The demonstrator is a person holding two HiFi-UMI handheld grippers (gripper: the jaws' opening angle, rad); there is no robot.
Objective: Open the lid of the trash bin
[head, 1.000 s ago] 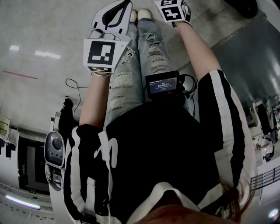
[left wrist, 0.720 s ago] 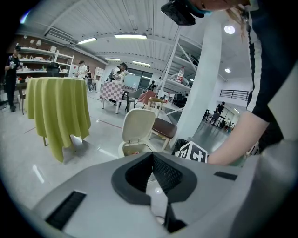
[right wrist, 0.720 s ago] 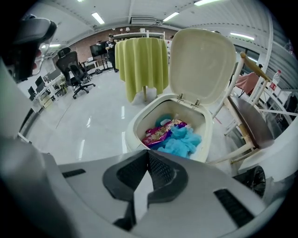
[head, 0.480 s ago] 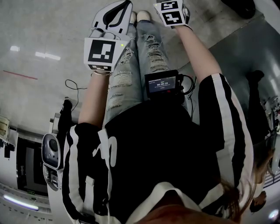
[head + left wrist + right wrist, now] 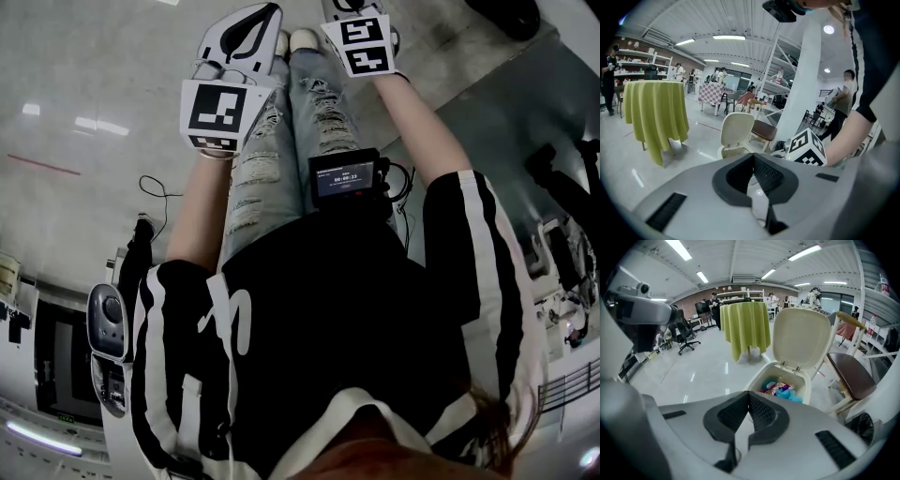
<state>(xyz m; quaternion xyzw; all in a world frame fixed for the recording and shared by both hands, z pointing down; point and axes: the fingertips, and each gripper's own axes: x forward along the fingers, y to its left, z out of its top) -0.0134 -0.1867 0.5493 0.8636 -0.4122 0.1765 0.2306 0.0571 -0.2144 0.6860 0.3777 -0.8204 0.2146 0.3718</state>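
Facing the trash bin (image 5: pixel 758 377) at centre frame of the right gripper view, the right gripper (image 5: pixel 749 397) is clenched: its two dark ribbed pads meet at the tips, with nothing between them. The bin's lid (image 5: pixel 801 336) stands upright on its rear hinges, fully open. Coloured waste (image 5: pixel 781 389), blue and pink, lies inside the bin. A round table under a yellow-green cloth (image 5: pixel 745 326) stands behind the bin, upper centre. A chair with a brown seat (image 5: pixel 849 372) stands just beside the bin, at right of frame.

The left gripper (image 5: pixel 753 160) is likewise clenched and empty, with pads touching at the tips. In its view the same bin appears at centre, lid raised, above the jaws.

In the head view, both grippers hang at the top of the frame in front of the person's legs, well apart from the bin. A small display unit (image 5: pixel 347 178) sits at the person's waist, at centre frame.
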